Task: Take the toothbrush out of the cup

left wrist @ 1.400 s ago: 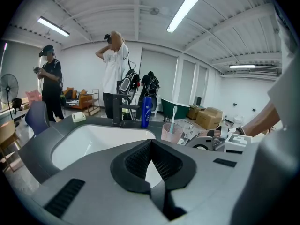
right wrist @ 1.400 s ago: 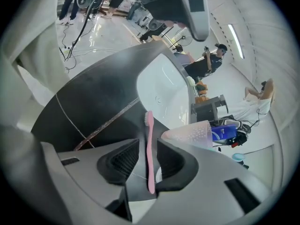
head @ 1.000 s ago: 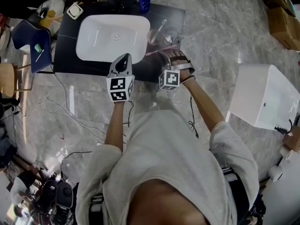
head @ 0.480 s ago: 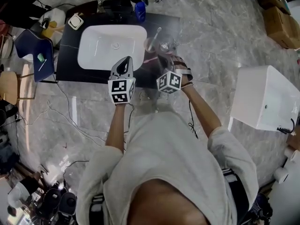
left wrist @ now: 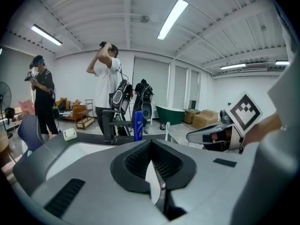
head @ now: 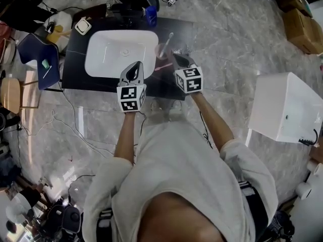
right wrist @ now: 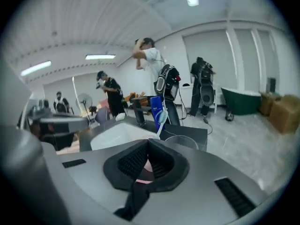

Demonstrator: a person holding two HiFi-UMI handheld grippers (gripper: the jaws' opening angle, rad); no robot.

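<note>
Now toothbrush (right wrist: 161, 115) between the closed right tongs (right wrist: 148, 153), near the cup (right wrist: 182, 142).

The body of my right hand-held gripper (right wrist: 148, 144) covers most of the toothbrush (right wrist: 161, 117). Only its bristled head, a bit of neck and a pink sliver between the jaws show, and of the cup (right wrist: 185, 142) just the far rim. From the head view the clear cup is too faint against the dark counter (head: 73, 59) to trace, and my left hand-held gripper (left wrist: 151, 146) blocks most of the sink (left wrist: 70, 156) in its own view.
</note>
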